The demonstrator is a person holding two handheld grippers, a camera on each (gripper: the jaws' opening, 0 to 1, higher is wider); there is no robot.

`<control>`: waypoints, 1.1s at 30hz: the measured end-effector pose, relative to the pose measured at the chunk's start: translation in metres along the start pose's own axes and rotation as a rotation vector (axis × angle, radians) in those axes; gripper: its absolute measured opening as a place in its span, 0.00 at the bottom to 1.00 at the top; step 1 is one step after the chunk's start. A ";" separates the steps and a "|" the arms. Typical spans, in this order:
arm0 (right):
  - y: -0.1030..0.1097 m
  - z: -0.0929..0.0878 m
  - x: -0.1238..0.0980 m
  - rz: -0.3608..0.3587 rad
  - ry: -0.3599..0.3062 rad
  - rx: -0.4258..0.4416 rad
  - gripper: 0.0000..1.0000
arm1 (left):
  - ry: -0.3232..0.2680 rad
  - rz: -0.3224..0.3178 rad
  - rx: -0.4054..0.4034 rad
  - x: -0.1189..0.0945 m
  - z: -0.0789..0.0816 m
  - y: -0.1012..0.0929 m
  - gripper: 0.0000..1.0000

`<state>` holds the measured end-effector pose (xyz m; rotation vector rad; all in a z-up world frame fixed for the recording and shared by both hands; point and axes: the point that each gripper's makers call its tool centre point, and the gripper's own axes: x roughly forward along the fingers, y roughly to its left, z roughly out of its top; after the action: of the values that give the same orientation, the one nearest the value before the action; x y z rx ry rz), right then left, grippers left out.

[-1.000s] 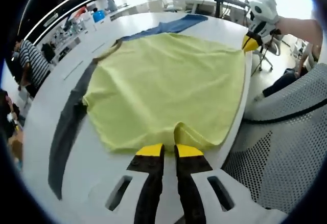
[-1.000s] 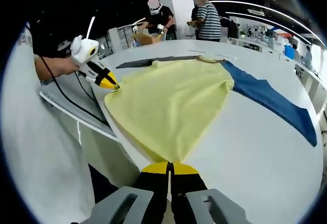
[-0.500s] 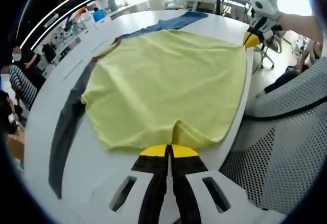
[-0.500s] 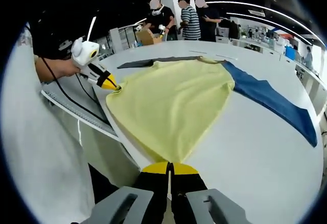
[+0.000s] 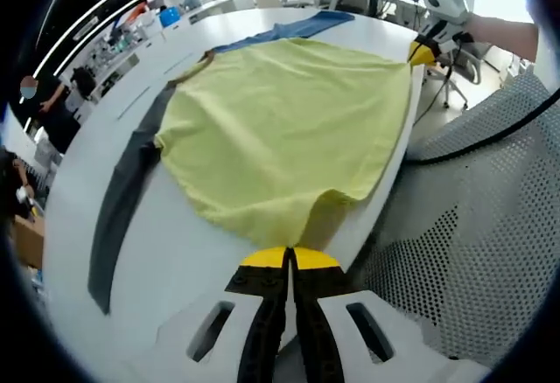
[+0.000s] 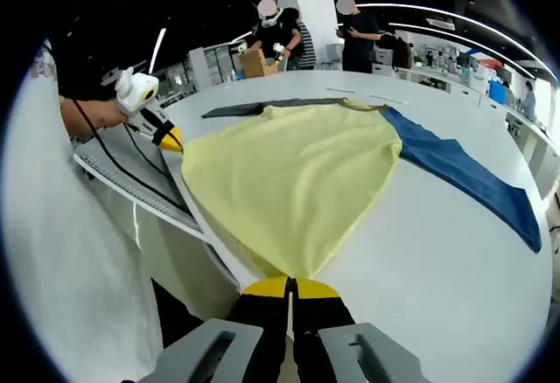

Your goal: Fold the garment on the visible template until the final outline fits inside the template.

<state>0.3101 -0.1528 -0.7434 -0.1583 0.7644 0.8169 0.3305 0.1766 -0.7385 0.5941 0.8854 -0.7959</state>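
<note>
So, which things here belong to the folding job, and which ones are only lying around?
Part of the job:
- yellow garment, spread on the white table
- left gripper, shut on its hem
- right gripper, shut on another corner

Just lying about:
- blue cloth
- dark grey cloth
- mesh chair

Open tabletop beyond the cloths

We see bare white table right of the blue cloth; a mesh chair crowds the near edge beside us.
</note>
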 end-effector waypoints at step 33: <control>0.001 -0.016 -0.004 -0.020 0.054 0.017 0.00 | 0.052 -0.081 -0.044 0.000 -0.037 -0.016 0.00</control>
<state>0.2991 -0.1613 -0.7527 -0.1733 0.8196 0.7897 0.3008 0.1946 -0.7597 0.5449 0.9771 -0.8346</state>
